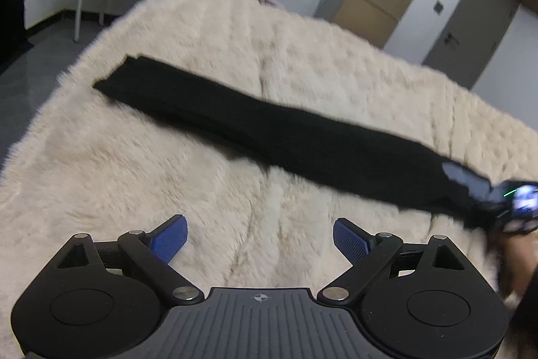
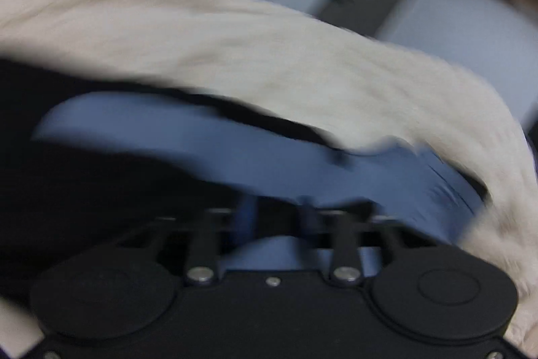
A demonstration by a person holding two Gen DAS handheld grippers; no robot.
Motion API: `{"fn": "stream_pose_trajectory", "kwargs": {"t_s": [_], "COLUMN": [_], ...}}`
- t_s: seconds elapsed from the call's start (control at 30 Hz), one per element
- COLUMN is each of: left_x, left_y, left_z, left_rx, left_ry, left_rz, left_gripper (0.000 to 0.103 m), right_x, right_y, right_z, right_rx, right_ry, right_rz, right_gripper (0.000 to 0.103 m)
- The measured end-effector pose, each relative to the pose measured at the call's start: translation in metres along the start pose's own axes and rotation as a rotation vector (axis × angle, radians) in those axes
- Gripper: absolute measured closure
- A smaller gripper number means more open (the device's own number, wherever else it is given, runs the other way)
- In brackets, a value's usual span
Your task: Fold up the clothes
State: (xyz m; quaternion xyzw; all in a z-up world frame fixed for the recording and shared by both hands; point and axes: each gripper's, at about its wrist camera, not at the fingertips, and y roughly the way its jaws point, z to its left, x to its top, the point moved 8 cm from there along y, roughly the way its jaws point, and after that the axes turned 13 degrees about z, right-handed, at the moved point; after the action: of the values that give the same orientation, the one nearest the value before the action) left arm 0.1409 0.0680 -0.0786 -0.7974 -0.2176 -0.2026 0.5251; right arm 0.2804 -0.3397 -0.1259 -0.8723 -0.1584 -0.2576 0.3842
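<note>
Left wrist view showed the left gripper [image 1: 260, 239] spread wide and empty above the cream fur blanket [image 1: 201, 32], with the black garment [image 1: 269, 130] folded into a long narrow strip lying diagonally across it, its near end pinched by the right gripper [image 1: 514, 204] at the frame's right edge. Right wrist view, heavily blurred, gave only close-up black cloth [image 2: 101, 190] and a blue panel [image 2: 235, 150] over the narrowed fingers.
</note>
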Motion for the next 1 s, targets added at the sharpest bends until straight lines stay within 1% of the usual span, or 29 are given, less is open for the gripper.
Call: {"fn": "stream_pose_trajectory", "kwargs": {"t_s": [0.03, 0.07, 0.1, 0.13, 0.17, 0.2, 0.23, 0.27, 0.3, 0.33, 0.37, 0.4, 0.47, 0.5, 0.53, 0.57, 0.6, 0.63, 0.67, 0.7, 0.73, 0.77, 0.8, 0.83, 0.87, 0.9, 0.93, 0.97, 1.0], "left_x": [0.002, 0.004, 0.006, 0.007, 0.008, 0.009, 0.011, 0.012, 0.013, 0.014, 0.016, 0.017, 0.019, 0.019, 0.019, 0.019, 0.019, 0.019, 0.019, 0.019, 0.021, 0.023, 0.025, 0.027, 0.028, 0.029, 0.030, 0.032, 0.033], "left_y": [-0.007, -0.011, -0.014, -0.017, -0.020, -0.022, -0.023, -0.024, -0.026, -0.027, -0.027, -0.028, -0.029, -0.030, -0.030, -0.030, -0.031, -0.033, -0.034, -0.042, -0.051, -0.062, -0.073, -0.081, -0.089, -0.091, -0.086, -0.081, -0.076], "left_z": [0.002, 0.002, 0.003, 0.004, 0.004, 0.006, 0.006, 0.006, 0.007, 0.008, 0.008, 0.008, 0.007, 0.007, 0.008, 0.009, 0.010, 0.012, 0.012, 0.015, 0.017, 0.019, 0.021, 0.026, 0.033, 0.038, 0.049, 0.062, 0.068], "left_rx": [-0.008, -0.012, -0.014, -0.016, -0.017, -0.017, -0.017, -0.017, -0.021, -0.027, -0.032, -0.035, -0.037, -0.039, -0.040, -0.041, -0.039, -0.032, -0.028, -0.005, 0.015, 0.034, 0.054, 0.079, 0.107, 0.121, 0.118, 0.111, 0.098], "left_ry": [-0.012, -0.021, -0.027, -0.033, -0.039, -0.044, -0.047, -0.049, -0.056, -0.063, -0.068, -0.070, -0.072, -0.072, -0.073, -0.079, -0.084, -0.088, -0.090, -0.098, -0.102, -0.099, -0.095, -0.109, -0.129, -0.149, -0.199, -0.257, -0.284], "left_rz": [-0.036, -0.061, -0.081, -0.097, -0.112, -0.125, -0.132, -0.138, -0.144, -0.149, -0.152, -0.154, -0.160, -0.163, -0.164, -0.163, -0.166, -0.175, -0.180, -0.218, -0.269, -0.331, -0.397, -0.446, -0.490, -0.503, -0.482, -0.452, -0.431], "left_gripper": [0.012, 0.012, 0.012, 0.012, 0.012, 0.012, 0.012, 0.012, 0.012, 0.012, 0.012, 0.012, 0.012, 0.012, 0.012, 0.012, 0.012, 0.012, 0.012, 0.012, 0.012, 0.012, 0.012, 0.012, 0.010, 0.007, 0.006, 0.007, 0.007], "right_x": [0.005, 0.008, 0.006, 0.004, 0.003, 0.001, 0.001, 0.001, 0.001, 0.005, 0.008, 0.008, 0.013, 0.012, 0.012, 0.011, 0.007, 0.005, 0.002, 0.000, 0.000, 0.001, 0.000, -0.002, -0.003, -0.002, 0.002, 0.007, 0.013], "right_y": [-0.026, -0.048, -0.060, -0.080, -0.099, -0.112, -0.129, -0.140, -0.149, -0.155, -0.160, -0.159, -0.147, -0.142, -0.132, -0.124, -0.126, -0.134, -0.142, -0.154, -0.171, -0.185, -0.196, -0.215, -0.230, -0.242, -0.254, -0.260, -0.267], "right_z": [0.043, 0.076, 0.088, 0.117, 0.140, 0.148, 0.156, 0.155, 0.148, 0.135, 0.124, 0.115, 0.087, 0.082, 0.084, 0.086, 0.097, 0.120, 0.138, 0.152, 0.183, 0.209, 0.227, 0.254, 0.271, 0.284, 0.295, 0.294, 0.290], "right_rx": [0.027, 0.049, 0.062, 0.097, 0.136, 0.168, 0.217, 0.242, 0.261, 0.300, 0.329, 0.320, 0.237, 0.217, 0.190, 0.171, 0.166, 0.151, 0.132, 0.096, 0.055, 0.060, 0.095, 0.133, 0.140, 0.164, 0.226, 0.293, 0.376], "right_ry": [-0.093, -0.165, -0.201, -0.276, -0.337, -0.355, -0.377, -0.385, -0.368, -0.321, -0.281, -0.248, -0.146, -0.132, -0.119, -0.114, -0.140, -0.195, -0.243, -0.285, -0.357, -0.416, -0.464, -0.529, -0.558, -0.562, -0.548, -0.518, -0.474], "right_rz": [-0.070, -0.123, -0.142, -0.188, -0.244, -0.287, -0.352, -0.393, -0.418, -0.461, -0.495, -0.502, -0.494, -0.477, -0.438, -0.408, -0.404, -0.417, -0.432, -0.461, -0.512, -0.553, -0.581, -0.619, -0.648, -0.665, -0.668, -0.658, -0.648], "right_gripper": [0.092, 0.097, 0.101, 0.103, 0.103, 0.102, 0.094, 0.073, 0.058, 0.029, 0.021, 0.021, 0.021, 0.021, 0.022, 0.026, 0.029, 0.039, 0.053, 0.059, 0.067, 0.062, 0.062, 0.067, 0.070, 0.072, 0.072, 0.063, 0.052]}}
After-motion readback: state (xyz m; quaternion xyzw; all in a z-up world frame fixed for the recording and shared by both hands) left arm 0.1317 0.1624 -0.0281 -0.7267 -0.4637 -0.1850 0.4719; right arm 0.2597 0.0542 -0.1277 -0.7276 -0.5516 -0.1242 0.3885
